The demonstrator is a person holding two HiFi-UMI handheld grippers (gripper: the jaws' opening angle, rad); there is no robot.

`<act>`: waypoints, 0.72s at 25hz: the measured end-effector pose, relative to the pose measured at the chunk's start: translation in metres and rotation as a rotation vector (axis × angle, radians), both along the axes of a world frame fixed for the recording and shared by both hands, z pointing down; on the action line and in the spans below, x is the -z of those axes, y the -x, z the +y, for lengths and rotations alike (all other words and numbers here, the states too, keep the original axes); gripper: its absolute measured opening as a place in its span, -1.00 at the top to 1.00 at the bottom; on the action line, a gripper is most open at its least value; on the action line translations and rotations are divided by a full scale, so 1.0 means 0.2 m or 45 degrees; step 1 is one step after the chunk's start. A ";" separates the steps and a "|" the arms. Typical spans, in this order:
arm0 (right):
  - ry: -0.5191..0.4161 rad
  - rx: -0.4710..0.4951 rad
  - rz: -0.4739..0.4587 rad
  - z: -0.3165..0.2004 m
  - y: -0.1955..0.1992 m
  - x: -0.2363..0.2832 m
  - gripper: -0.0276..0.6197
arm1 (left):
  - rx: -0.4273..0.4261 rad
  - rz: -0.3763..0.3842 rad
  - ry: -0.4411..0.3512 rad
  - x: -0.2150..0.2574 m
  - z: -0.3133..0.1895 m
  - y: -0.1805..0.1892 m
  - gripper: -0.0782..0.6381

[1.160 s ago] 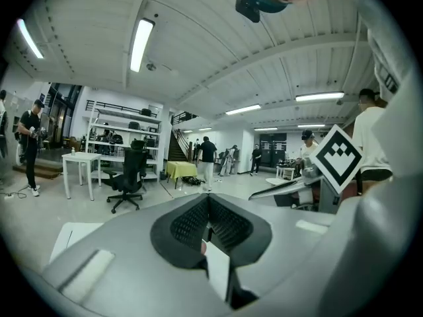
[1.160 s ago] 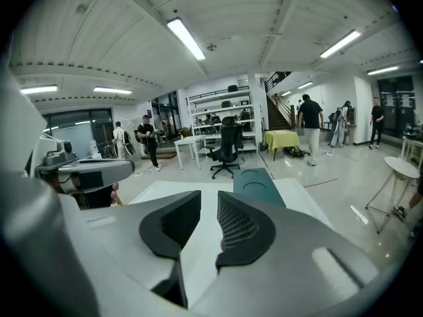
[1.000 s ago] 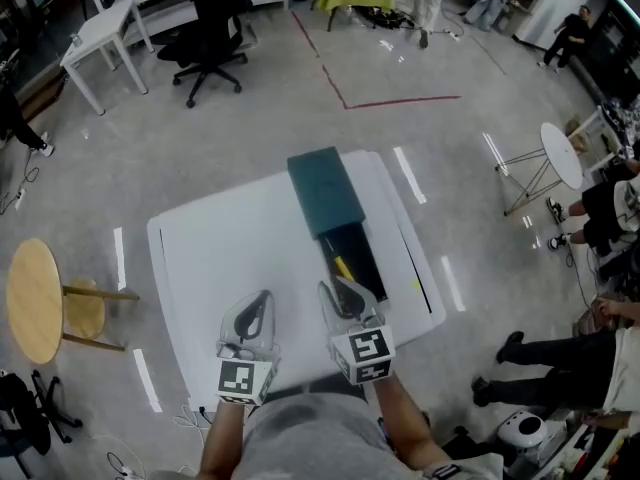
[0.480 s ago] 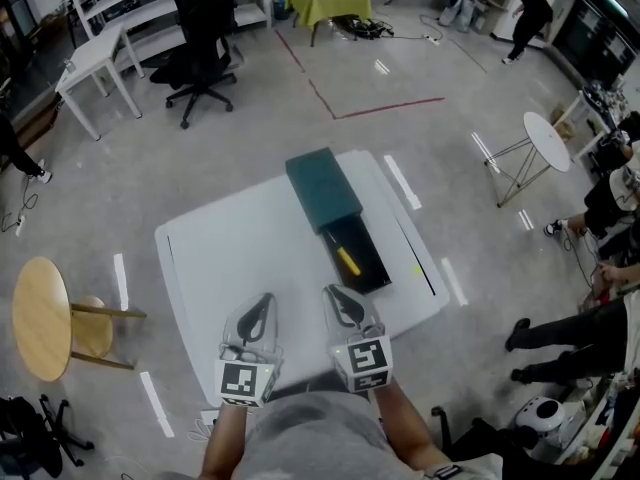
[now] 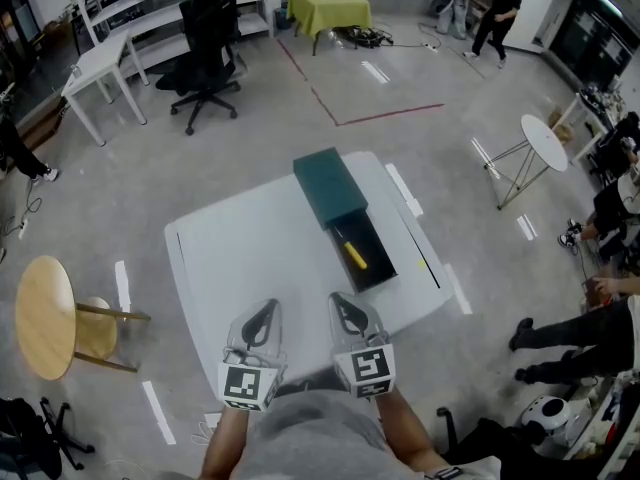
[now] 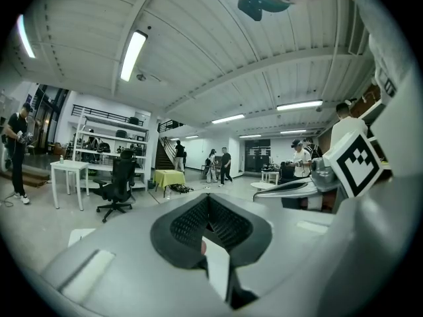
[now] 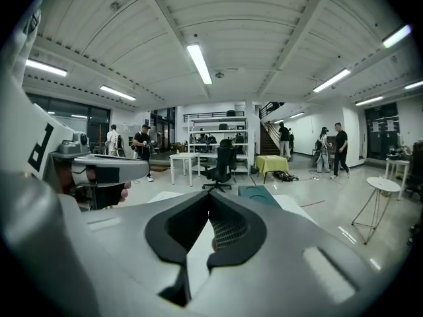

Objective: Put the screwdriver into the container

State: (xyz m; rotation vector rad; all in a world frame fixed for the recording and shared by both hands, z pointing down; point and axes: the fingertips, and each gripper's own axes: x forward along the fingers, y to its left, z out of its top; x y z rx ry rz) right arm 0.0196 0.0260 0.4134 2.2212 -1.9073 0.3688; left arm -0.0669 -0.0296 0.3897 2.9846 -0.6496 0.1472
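Observation:
A yellow-handled screwdriver (image 5: 354, 255) lies inside the open black tray (image 5: 375, 273) of the dark green container (image 5: 330, 188), on the white table (image 5: 240, 258). Neither gripper touches it. My right gripper (image 5: 345, 308) hovers over the table's front edge, short of the tray, shut with nothing between its pads. My left gripper (image 5: 262, 314) is beside it, also shut and empty. In the right gripper view the closed tips (image 7: 210, 195) point level across the room, with the green container (image 7: 259, 194) just beyond. The left gripper view shows its own closed tips (image 6: 209, 197) and the right gripper (image 6: 291, 187) alongside.
A round wooden stool (image 5: 45, 318) stands left of the table. A black office chair (image 5: 205, 48) and a white desk (image 5: 100, 63) are farther back. A round white side table (image 5: 545, 143) and seated people's legs (image 5: 570, 343) are at the right.
My right gripper has drawn back from the tray's near end toward the table's front edge, and its jaws have closed. The screwdriver stays in the tray. The left gripper has hardly moved.

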 end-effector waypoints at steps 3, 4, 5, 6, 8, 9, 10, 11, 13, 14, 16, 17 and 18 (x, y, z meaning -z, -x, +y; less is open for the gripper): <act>-0.005 0.011 0.008 0.03 0.04 0.00 0.91 | -0.003 -0.004 0.009 -0.01 0.03 0.03 0.75; -0.007 0.014 0.009 0.04 0.05 0.00 0.91 | -0.002 -0.006 0.012 -0.02 0.03 0.03 0.75; -0.009 0.015 0.011 0.04 0.06 0.00 0.91 | 0.000 -0.010 0.014 -0.02 0.03 0.04 0.75; -0.009 0.014 0.012 0.05 0.06 0.00 0.91 | 0.004 -0.015 0.015 -0.03 0.03 0.05 0.75; -0.013 0.011 0.017 0.06 0.06 0.01 0.91 | 0.012 -0.018 0.014 -0.04 0.03 0.07 0.75; -0.016 0.010 0.020 0.06 0.06 0.01 0.91 | 0.014 -0.018 0.012 -0.04 0.03 0.07 0.75; -0.019 0.011 0.022 0.06 0.06 0.01 0.91 | 0.017 -0.017 0.009 -0.04 0.03 0.08 0.75; -0.021 0.012 0.024 0.06 0.06 0.01 0.91 | 0.018 -0.016 0.007 -0.04 0.04 0.08 0.75; -0.020 0.014 0.025 0.07 0.07 0.01 0.91 | 0.019 -0.012 0.004 -0.03 0.04 0.09 0.75; -0.020 0.015 0.026 0.06 0.07 0.01 0.91 | 0.017 -0.009 0.003 -0.03 0.04 0.09 0.75; -0.021 0.015 0.027 0.06 0.07 0.02 0.91 | 0.009 -0.005 0.004 -0.02 0.04 0.08 0.75; -0.023 0.015 0.029 0.06 0.08 0.03 0.91 | 0.006 -0.003 0.004 -0.01 0.04 0.08 0.75; -0.024 0.015 0.031 0.05 0.08 0.03 0.91 | 0.005 -0.003 0.005 -0.01 0.04 0.08 0.75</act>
